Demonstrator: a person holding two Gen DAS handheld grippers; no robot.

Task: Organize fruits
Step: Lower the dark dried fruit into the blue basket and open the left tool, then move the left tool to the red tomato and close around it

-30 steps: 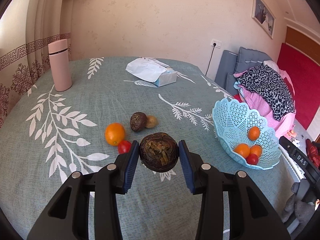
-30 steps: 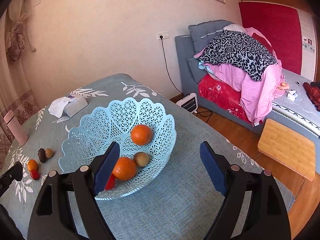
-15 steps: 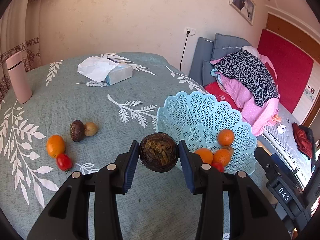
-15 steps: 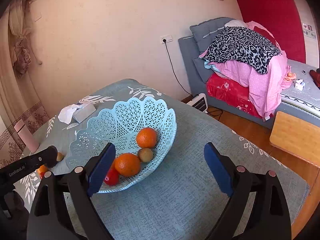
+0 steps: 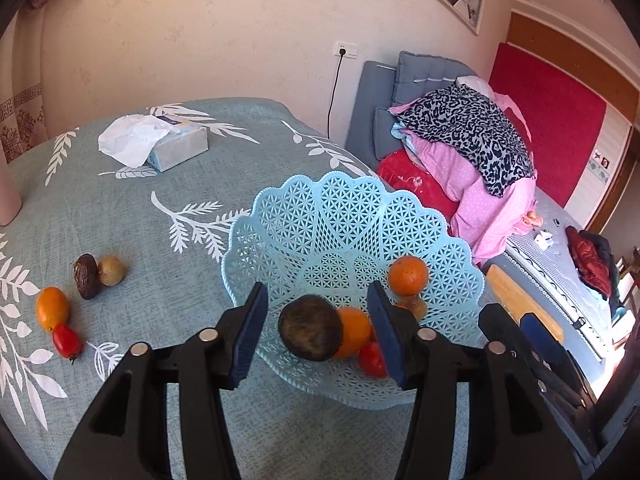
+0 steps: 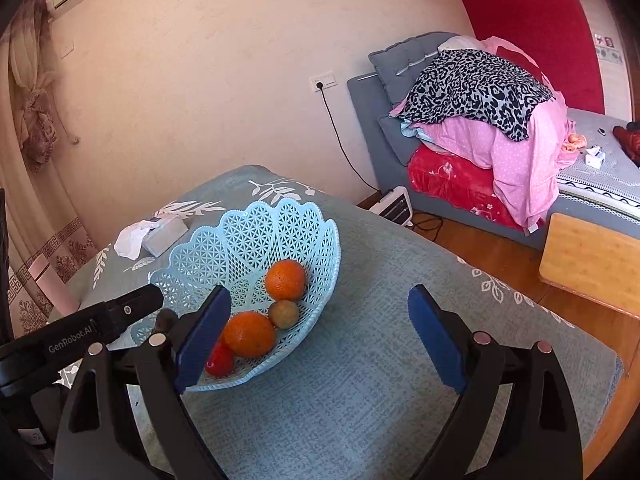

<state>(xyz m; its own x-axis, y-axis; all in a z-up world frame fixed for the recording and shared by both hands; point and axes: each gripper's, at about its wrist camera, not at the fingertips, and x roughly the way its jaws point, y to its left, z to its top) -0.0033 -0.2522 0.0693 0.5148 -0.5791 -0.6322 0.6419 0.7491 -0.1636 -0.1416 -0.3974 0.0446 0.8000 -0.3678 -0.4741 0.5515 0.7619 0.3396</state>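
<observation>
A light blue lattice basket [image 5: 352,216] stands near the table's right edge. It holds two oranges [image 5: 408,274], a small brown fruit [image 5: 416,306] and a red tomato [image 5: 370,358]. My left gripper [image 5: 317,292] hangs over the basket's near side with its jaws opening. A dark round fruit [image 5: 310,328] sits loose between them, touching neither pad. An orange [image 5: 52,308], a tomato [image 5: 66,340], a dark fruit [image 5: 86,276] and a brown fruit [image 5: 111,271] lie on the cloth at left. My right gripper [image 6: 320,296] is open and empty beside the basket [image 6: 256,236].
A tissue box [image 5: 176,148] sits at the back of the table and a pink flask [image 6: 52,284] at its far left. Beyond the table's right edge are a wooden floor, a small heater [image 6: 394,204] and a bed piled with blankets [image 6: 480,120].
My left gripper carried the dark fruit rightward from over the loose fruits to over the basket, then its jaws spread and let go of it. The right gripper opened slightly wider.
</observation>
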